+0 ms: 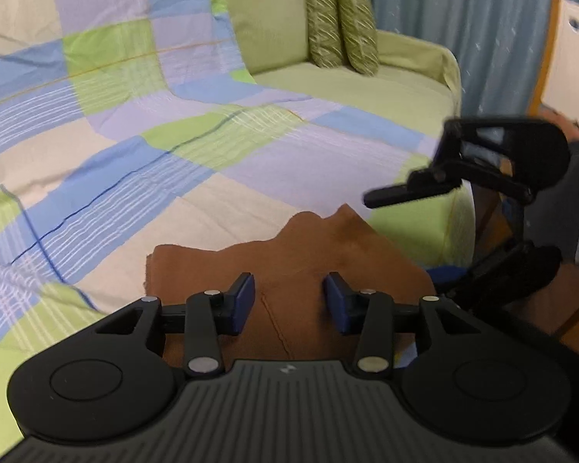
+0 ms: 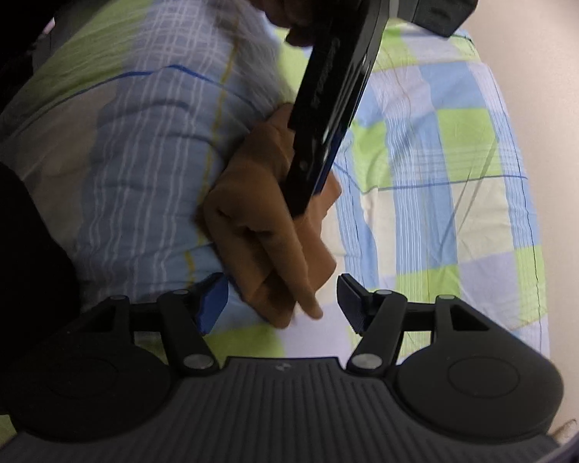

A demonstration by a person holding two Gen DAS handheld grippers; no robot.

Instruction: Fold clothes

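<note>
A brown cloth (image 1: 308, 258) lies folded into a small bundle on the checked bedspread (image 1: 143, 123), close to the bed's near edge. My left gripper (image 1: 290, 301) hovers just over it, open, with its blue pads apart and clear of the fabric. In the right wrist view the same brown cloth (image 2: 262, 223) sits mid-frame, and the left gripper's fingers (image 2: 308, 177) cross it from above. My right gripper (image 2: 281, 301) is open; a corner of the cloth reaches into the gap without touching either pad. Its upper finger (image 1: 401, 192) shows at the right of the left wrist view.
Two patterned green cushions (image 1: 341, 25) lean on a pale green pillow (image 1: 266, 15) at the bed's far end. Blue curtains (image 1: 482, 38) hang behind, and a wooden chair back (image 1: 567, 50) stands at the right. Pale floor (image 2: 552, 77) runs beside the bed.
</note>
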